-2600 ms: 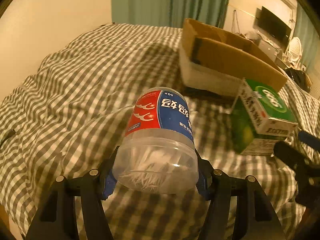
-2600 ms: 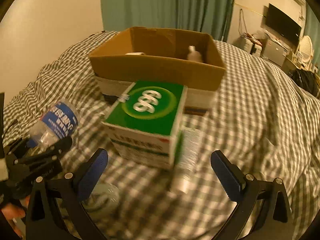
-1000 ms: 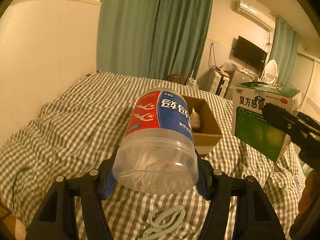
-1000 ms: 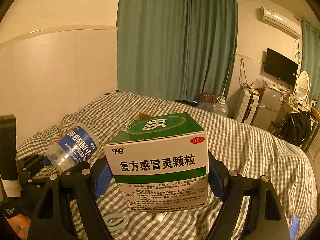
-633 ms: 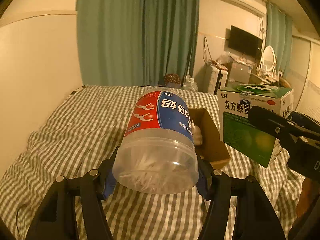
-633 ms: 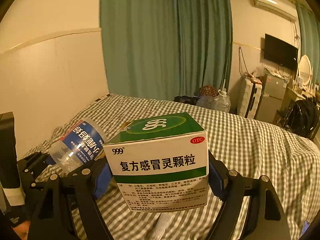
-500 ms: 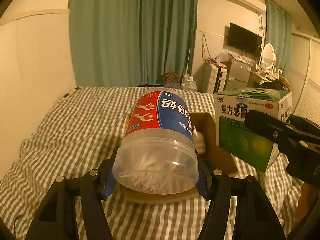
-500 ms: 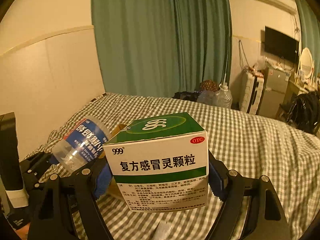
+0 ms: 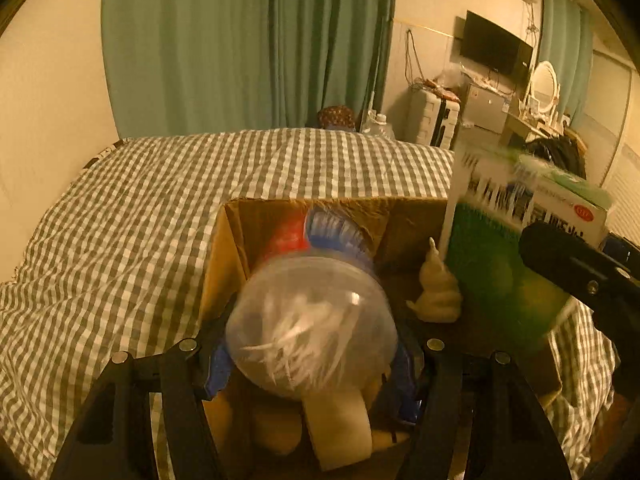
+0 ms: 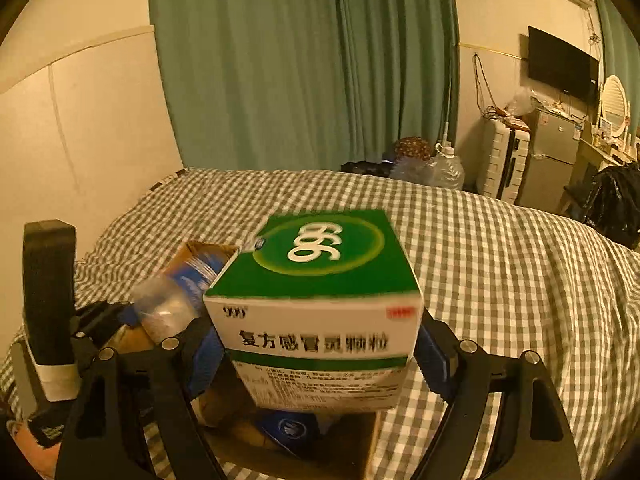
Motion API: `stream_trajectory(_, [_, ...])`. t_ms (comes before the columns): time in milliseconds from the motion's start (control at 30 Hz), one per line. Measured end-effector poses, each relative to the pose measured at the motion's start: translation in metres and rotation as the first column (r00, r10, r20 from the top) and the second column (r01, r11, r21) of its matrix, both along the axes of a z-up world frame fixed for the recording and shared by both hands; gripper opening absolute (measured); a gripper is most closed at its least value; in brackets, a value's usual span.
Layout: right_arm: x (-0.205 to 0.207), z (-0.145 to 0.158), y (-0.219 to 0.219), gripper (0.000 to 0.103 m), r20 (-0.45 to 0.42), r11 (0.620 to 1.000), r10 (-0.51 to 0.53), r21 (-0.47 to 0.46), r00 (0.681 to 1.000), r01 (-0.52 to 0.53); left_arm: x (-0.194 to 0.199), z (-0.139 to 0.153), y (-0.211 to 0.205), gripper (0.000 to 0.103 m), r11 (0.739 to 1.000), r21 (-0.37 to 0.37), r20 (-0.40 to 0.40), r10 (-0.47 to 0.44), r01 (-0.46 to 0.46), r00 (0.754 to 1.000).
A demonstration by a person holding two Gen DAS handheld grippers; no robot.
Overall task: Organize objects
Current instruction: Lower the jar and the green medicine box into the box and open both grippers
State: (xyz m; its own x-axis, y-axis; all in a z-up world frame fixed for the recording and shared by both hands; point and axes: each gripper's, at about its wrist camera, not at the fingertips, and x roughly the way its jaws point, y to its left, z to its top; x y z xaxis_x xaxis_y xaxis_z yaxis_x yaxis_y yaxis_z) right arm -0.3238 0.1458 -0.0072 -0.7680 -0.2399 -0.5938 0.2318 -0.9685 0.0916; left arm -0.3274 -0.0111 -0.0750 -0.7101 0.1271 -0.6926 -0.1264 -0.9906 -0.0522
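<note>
Cardboard box (image 9: 224,248) walls below both clamped grippers (clear plastic bottle (image 9: 312,328) left (image 9: 310,364), green medicine carton (image 10: 320,304) right (image 10: 316,360)) may snag either load on release.

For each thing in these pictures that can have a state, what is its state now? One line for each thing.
Left tool: shut on the clear jar.
Clear jar: held over the open box, tilted, white sticks inside.
Right tool: shut on the green medicine box.
Green medicine box: closed, held above the cardboard box.
Cardboard box: open, several things already inside.
Curtains: drawn shut.
Television: screen dark.
</note>
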Motion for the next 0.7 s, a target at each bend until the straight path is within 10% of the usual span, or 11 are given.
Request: stream_trajectory(700, [0.161,0.129,0.024,0.093,-0.149,1.0,0.01,0.022,0.989,-0.007,0.152,0.124,-0.021,0.098,0.996,-0.013,-0.112,0.092,-0.094,0.989])
